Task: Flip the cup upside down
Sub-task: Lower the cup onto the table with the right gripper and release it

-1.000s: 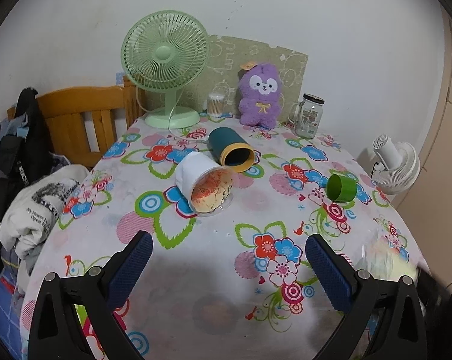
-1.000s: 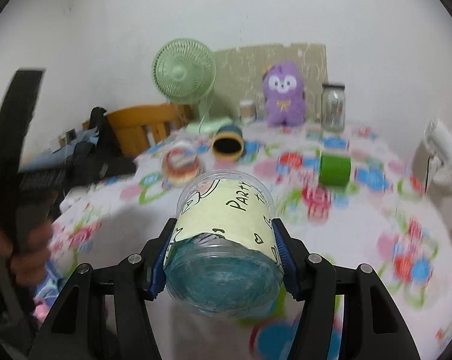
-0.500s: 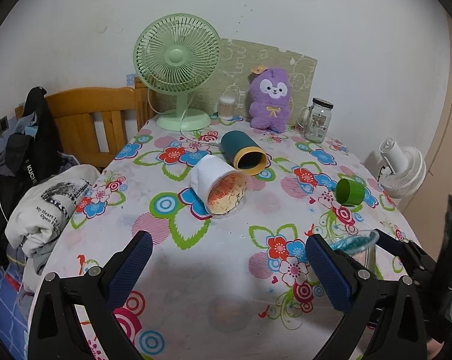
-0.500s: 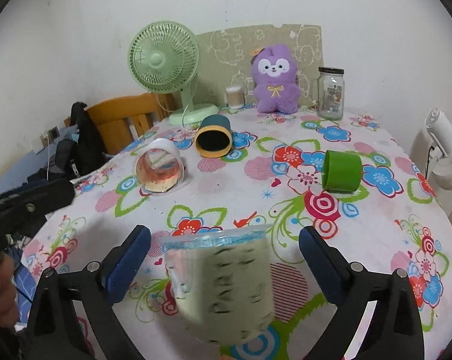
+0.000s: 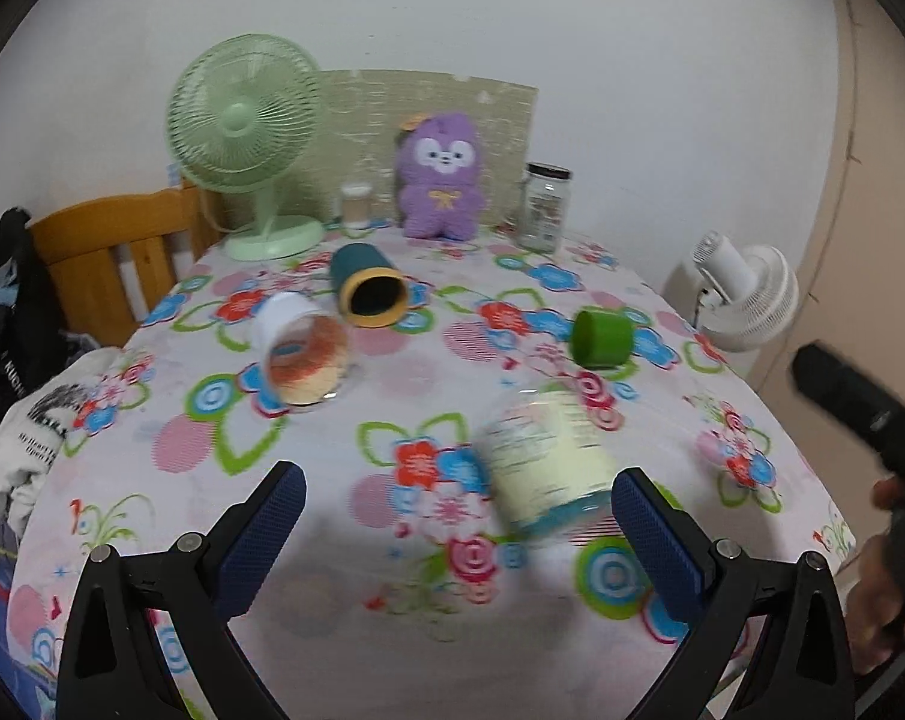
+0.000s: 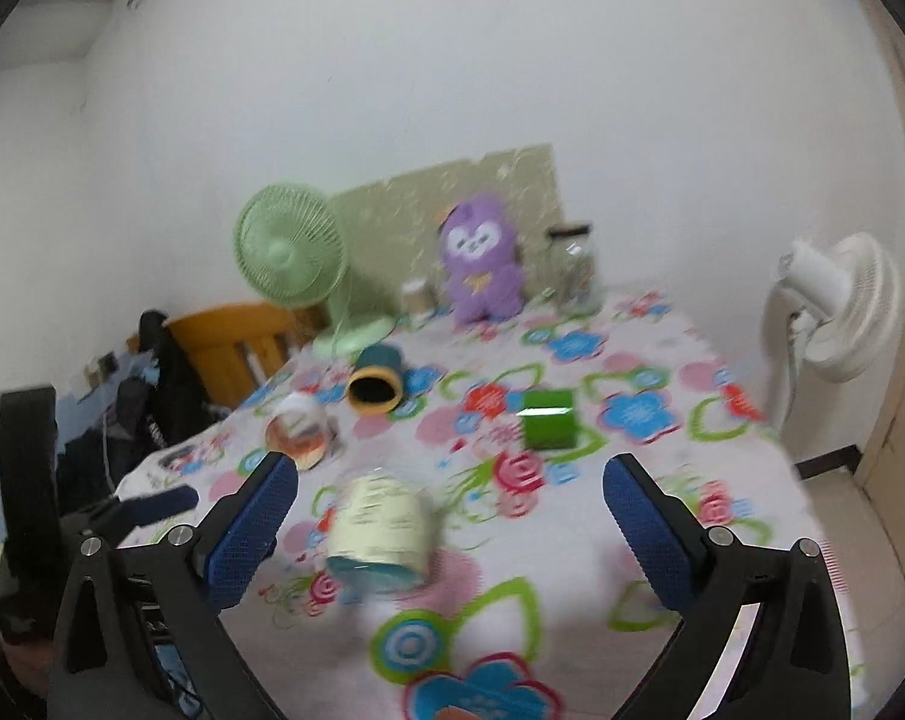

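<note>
A clear plastic cup with a pale yellow label [image 5: 545,465] stands upside down on the flowered tablecloth, its blue-tinted rim down; it also shows in the right wrist view [image 6: 383,531]. My left gripper [image 5: 455,525] is open and empty just in front of the cup. My right gripper [image 6: 449,525] is open and empty, drawn back from the cup, which sits left of centre between its fingers. A white cup [image 5: 299,351], a teal cup [image 5: 368,291] and a green cup [image 5: 602,339] lie on their sides farther back.
A green desk fan [image 5: 248,138], a purple plush toy [image 5: 443,177], a glass jar [image 5: 545,204] and a small container [image 5: 356,204] line the table's far edge. A wooden chair [image 5: 110,258] with clothes stands left. A white fan [image 5: 746,294] stands right.
My right gripper opened, let go of the yellow-label cup upside down on the table, and pulled back and up. My left gripper moved right, toward the cup.
</note>
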